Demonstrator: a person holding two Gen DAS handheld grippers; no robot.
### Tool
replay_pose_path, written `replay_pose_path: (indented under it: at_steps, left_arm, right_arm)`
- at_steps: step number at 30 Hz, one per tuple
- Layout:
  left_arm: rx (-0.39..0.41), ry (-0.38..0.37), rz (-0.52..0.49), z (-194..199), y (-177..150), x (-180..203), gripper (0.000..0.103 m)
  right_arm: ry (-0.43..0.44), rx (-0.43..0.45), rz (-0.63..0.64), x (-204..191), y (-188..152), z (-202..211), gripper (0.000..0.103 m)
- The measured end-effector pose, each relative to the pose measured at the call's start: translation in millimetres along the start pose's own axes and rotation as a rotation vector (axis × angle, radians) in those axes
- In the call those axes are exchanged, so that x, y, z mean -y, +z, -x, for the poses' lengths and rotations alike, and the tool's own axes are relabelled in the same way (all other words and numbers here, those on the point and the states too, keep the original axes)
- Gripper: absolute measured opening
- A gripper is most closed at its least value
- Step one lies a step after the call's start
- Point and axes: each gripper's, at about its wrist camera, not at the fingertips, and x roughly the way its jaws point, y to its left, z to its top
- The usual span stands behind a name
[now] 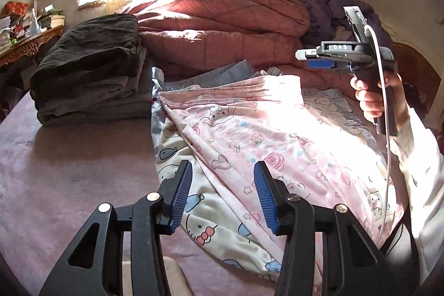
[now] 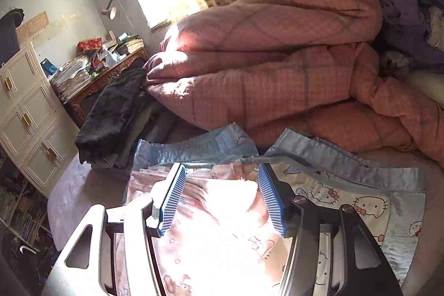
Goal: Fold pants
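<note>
With both the left gripper [image 1: 223, 194] and right gripper [image 2: 222, 199] released above them, pink printed pants [image 1: 249, 129] lie part-folded mid-bed, right of dark folded clothes [image 1: 91, 68]; next: regrip an edge.

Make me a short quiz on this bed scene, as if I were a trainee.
1. True or false: the left gripper has cloth pinched between its blue ribbed fingers.
2. What lies directly under the pink cartoon-print pants?
A. a white cat-print garment with blue trim
B. a wooden board
3. Which side of the pants, in the left wrist view, holds the folded dark grey clothes stack?

Key: 1 false, both it and the right gripper are open; 2 A; 3 left.
</note>
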Motion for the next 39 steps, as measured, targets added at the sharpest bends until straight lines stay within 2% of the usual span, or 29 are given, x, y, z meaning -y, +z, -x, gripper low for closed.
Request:
replay_pose_path:
  at_steps: [3,5,7,9,10,11,13,18,24,28,30,32,34,35,36,39]
  left_arm:
    - [-0.104,-0.012,0.063,-41.5,26.1,-14.8,0.04]
    - [-0.157,0.006,0.095,-64.2,34.7,-22.6,0.037]
    - [-0.204,0.005,0.117,-83.5,37.7,-27.8,0.03]
    - [-0.223,0.007,0.122,-94.0,37.4,-28.9,0.001]
    - [-0.22,0.001,0.117,-95.9,38.0,-27.8,0.0]
    - [-0.2,0.002,0.11,-95.5,38.5,-27.0,0.0]
    - [-0.163,0.053,0.077,-90.1,39.9,-22.0,0.0]
    - [-0.126,0.155,0.033,-81.0,48.2,-26.1,0.0]
    - [-0.222,0.226,-0.02,-100.6,29.8,-31.6,0.0]
    - [-0.253,0.221,-0.014,-111.6,19.1,-34.0,0.0]
    - [-0.239,0.247,-0.041,-109.4,19.2,-31.6,0.0]
    - [-0.208,0.267,-0.067,-102.1,21.3,-28.7,0.0]
    - [-0.155,0.254,-0.082,-88.8,23.8,-24.7,0.005]
    - [-0.115,0.254,-0.094,-77.6,25.4,-20.6,0.012]
    - [-0.082,0.261,-0.101,-69.2,26.6,-18.1,0.014]
    - [0.059,0.309,-0.092,-36.2,30.0,-9.4,0.014]
  right_arm:
    - [-0.016,-0.069,0.085,10.4,-20.7,-18.0,0.057]
    - [-0.033,-0.074,0.124,15.8,-33.8,-23.4,0.057]
    - [0.02,-0.08,0.131,23.7,-40.6,-26.0,0.057]
    - [0.03,-0.091,0.133,28.1,-44.5,-30.6,0.057]
    - [0.026,-0.1,0.139,27.6,-45.2,-34.6,0.049]
    - [0.025,-0.105,0.147,26.6,-44.9,-38.4,0.025]
    - [0.005,-0.106,0.163,24.0,-41.5,-47.1,0.004]
    - [-0.049,-0.046,0.116,19.6,-20.4,-61.0,0.003]
    - [-0.129,-0.059,0.04,27.5,-13.4,-87.8,0.003]
    - [-0.201,-0.073,0.002,39.9,-19.8,-105.7,0.002]
    - [-0.267,-0.064,-0.013,47.2,-19.7,-108.3,0.002]
    - [-0.282,-0.041,-0.035,56.7,-17.8,-103.6,0.002]
    - [-0.239,-0.007,-0.077,64.0,-15.8,-89.8,0.002]
    - [-0.218,0.012,-0.094,65.3,-15.2,-80.2,0.003]
    - [-0.197,0.027,-0.103,64.5,-14.8,-69.7,0.003]
    - [-0.158,0.067,-0.088,52.4,-16.3,-33.1,0.003]
